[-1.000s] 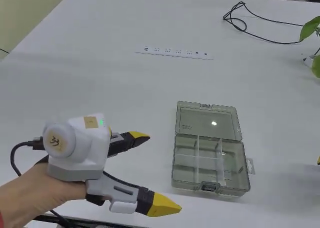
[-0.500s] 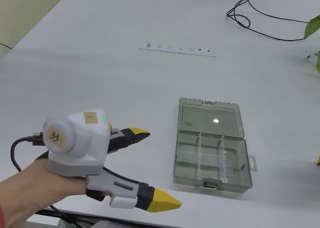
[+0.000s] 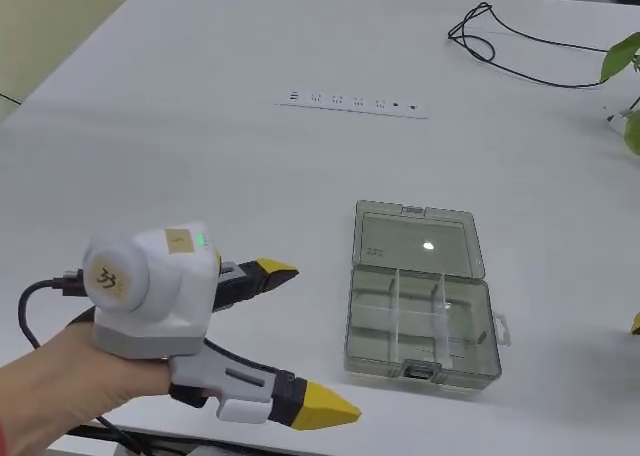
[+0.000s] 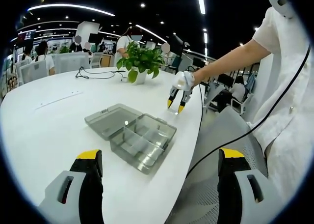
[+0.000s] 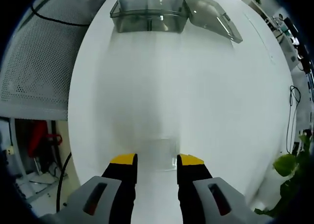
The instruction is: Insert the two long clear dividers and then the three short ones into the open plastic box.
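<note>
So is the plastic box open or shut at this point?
Open: the plastic box has its lid folded back flat on the table, compartments exposed.

label on left tongs | maybe "33" | unclear

Left gripper up close: white-and-grey housing, round cap with a tan sticker marked in dark digits, a square tan label, a tiny green light, and a black cable at the back. Its jaws are black with yellow tips on grey slotted bases. The right gripper has the same white body and yellow-tipped jaws. The person wears a white short-sleeved top, with a black lead running off it
</note>
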Tool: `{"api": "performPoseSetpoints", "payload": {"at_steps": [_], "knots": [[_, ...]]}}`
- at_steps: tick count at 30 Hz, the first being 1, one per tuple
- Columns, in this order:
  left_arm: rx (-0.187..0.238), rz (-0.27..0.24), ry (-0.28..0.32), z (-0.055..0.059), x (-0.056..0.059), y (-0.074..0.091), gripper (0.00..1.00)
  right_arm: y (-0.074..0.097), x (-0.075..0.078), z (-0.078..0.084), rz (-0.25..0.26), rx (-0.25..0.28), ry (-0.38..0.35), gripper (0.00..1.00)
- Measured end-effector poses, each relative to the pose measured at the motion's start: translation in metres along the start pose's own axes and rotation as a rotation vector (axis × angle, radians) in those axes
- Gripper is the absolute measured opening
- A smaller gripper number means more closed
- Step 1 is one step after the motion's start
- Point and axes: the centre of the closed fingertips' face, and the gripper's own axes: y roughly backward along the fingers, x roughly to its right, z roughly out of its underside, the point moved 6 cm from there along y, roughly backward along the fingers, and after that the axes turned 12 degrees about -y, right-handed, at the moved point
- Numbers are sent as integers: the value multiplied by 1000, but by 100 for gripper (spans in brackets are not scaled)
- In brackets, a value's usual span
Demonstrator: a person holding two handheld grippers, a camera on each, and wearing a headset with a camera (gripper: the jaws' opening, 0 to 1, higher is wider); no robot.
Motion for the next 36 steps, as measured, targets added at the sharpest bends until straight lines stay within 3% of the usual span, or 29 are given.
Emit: {"api": "performPoseSetpoints", "payload": {"at_steps": [8,19,25,31,32,36], "knots": [[8,0,-4,-4,-2,1,100,19,-7,-16,37,74,-24,33],[62,-7,33,-25,-4,-4,96,58,-23,-61,118,204,-44,33],[97,-15,78,-38,-6,-10,91,78,-36,-89,141,255,-37,32],[105,2,125,-49,2,-21,82,95,-50,-117,164,307,-46,32],[117,8,147,-53,4,-23,79,92,-46,-117,166,317,-40,32],[123,23,210,-60,8,-32,71,100,-58,-135,169,343,-33,32]]}}
